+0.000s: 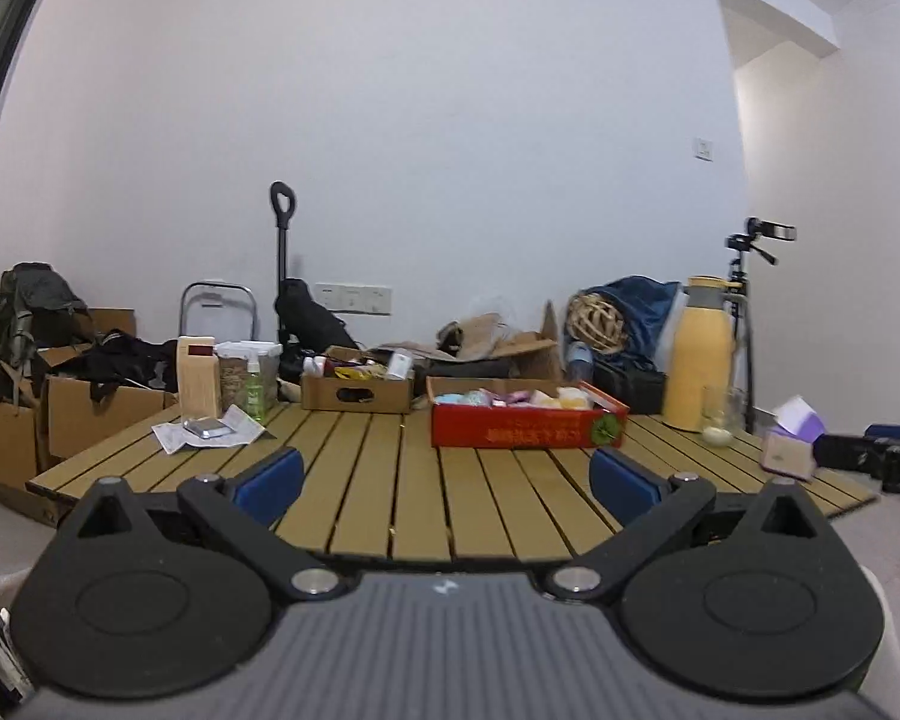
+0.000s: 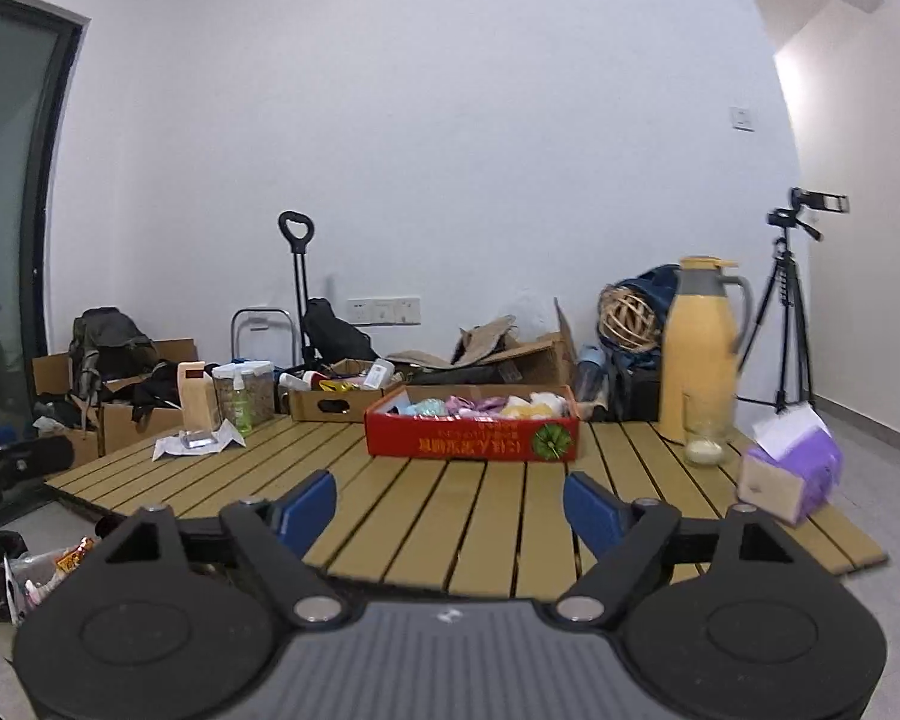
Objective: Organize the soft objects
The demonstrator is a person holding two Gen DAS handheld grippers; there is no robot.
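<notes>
A red cardboard box stands on the slatted wooden table. It holds several soft pastel objects in blue, pink, purple and yellow. My left gripper is open and empty, hovering over the table's near edge, well short of the box. My right gripper is also open and empty, over the near edge in front of the box.
A yellow thermos jug and a glass jar stand right of the box. A purple tissue pack lies at the right edge. A wooden block, jars and papers sit at the left. Cardboard boxes and bags line the wall.
</notes>
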